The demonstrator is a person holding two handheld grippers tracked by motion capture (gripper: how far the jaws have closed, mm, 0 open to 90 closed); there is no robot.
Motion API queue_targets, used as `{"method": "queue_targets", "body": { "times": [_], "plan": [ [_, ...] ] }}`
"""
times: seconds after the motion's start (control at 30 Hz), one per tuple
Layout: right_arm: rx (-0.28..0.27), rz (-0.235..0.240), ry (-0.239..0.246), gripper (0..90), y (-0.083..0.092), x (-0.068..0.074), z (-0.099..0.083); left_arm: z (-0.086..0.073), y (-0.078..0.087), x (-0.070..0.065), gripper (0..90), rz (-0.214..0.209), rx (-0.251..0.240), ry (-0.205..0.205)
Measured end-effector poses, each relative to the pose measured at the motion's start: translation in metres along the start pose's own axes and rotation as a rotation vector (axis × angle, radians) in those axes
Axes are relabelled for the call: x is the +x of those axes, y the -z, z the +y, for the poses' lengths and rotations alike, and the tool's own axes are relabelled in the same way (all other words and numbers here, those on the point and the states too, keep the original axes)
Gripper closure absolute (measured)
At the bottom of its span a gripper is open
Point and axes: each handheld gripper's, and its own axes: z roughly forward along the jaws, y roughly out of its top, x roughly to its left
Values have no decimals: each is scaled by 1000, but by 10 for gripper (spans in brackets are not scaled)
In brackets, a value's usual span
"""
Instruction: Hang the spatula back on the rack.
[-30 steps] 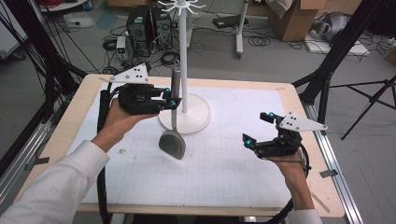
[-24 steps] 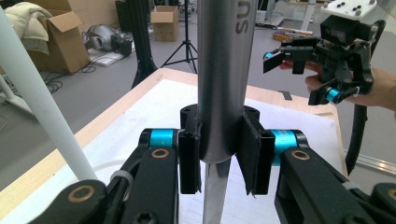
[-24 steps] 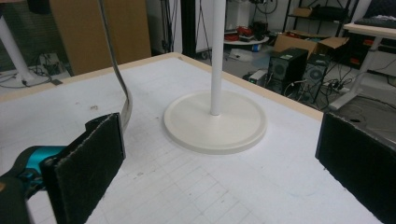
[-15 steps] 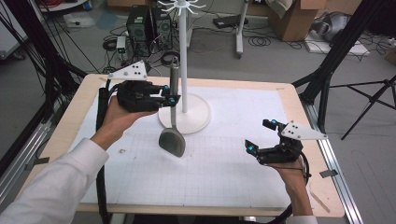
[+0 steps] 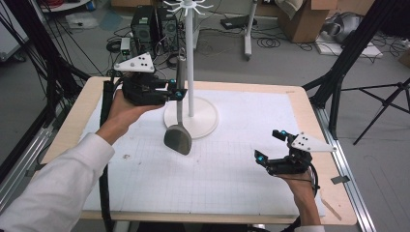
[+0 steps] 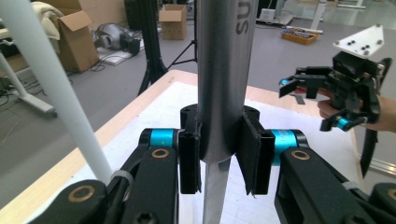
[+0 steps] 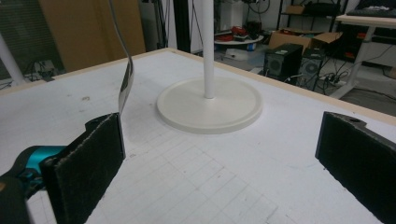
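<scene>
Spatula (image 5: 178, 137) handle clamped upright in left claw (image 5: 180, 93), beside stand pole (image 5: 189, 63); right claw (image 5: 270, 146) spread, holding nothing.

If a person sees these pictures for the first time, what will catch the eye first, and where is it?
Most striking is the metal spatula, held upright above the white mat by the left gripper, whose fingers clamp its handle at the table's back left. Right beside it stands a tall white stand on a round base. The right gripper waits open and empty near the front right corner.
</scene>
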Motion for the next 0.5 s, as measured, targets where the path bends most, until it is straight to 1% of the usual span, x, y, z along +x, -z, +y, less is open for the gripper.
{"method": "queue_targets", "body": {
  "times": [0.07, 0.1, 0.17, 0.27, 0.37, 0.4, 0.5],
  "plan": [
    [-4, -5, 3, 2, 1, -2, -2, 3, 0, 4, 714, 6, 2, -2],
    [2, -2, -5, 1, 1, -3, -4, 4, -1, 5, 714, 9, -1, 4],
    [7, -4, -9, 1, 1, -4, -6, 8, -1, 9, 714, 15, 2, 2],
    [13, -8, -11, 1, 1, -5, -9, 13, -1, 14, 714, 31, 7, -5],
    [12, -8, -11, 1, 0, -6, -11, 18, -3, 19, 714, 45, 5, 0],
    [16, -6, -9, 1, 0, -6, -11, 20, -3, 21, 714, 47, 9, -6],
    [15, -7, -6, 2, 0, -6, -12, 24, -6, 24, 714, 51, 10, -6]
  ]
}}
